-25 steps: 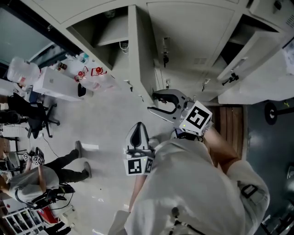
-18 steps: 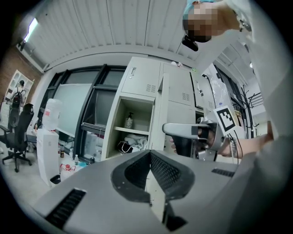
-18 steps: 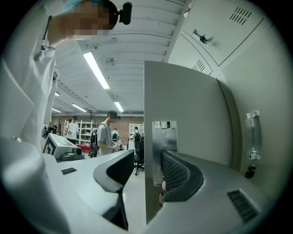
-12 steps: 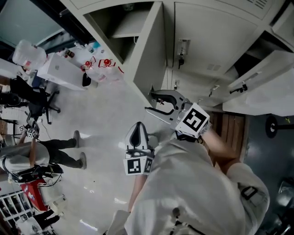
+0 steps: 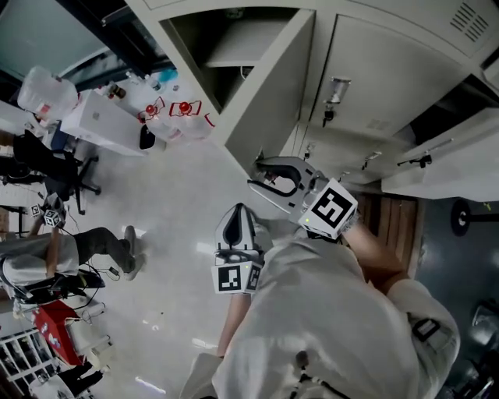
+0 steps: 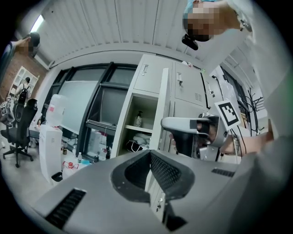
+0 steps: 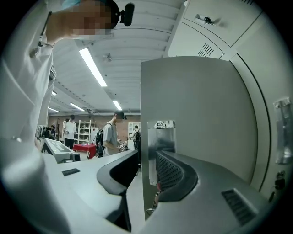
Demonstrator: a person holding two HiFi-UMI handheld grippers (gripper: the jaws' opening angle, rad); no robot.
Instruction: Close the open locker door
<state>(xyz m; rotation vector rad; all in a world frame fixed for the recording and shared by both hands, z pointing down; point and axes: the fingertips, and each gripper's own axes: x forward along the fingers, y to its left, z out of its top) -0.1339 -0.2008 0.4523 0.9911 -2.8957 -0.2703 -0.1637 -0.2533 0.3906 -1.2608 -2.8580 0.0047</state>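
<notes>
Locker door hiding the room behind, locker top cut off, shelf contents indistinct

Loose white short-sleeved top – dark buckled strap by shoulder. Small black camera mounted up at head. Left gripper: pale grey shell, black teardrop hollow, mesh-textured pads, slotted vent. White cube at rear, black square markers. Right gripper – same grey build, dark mesh lining, own marker cube.
</notes>
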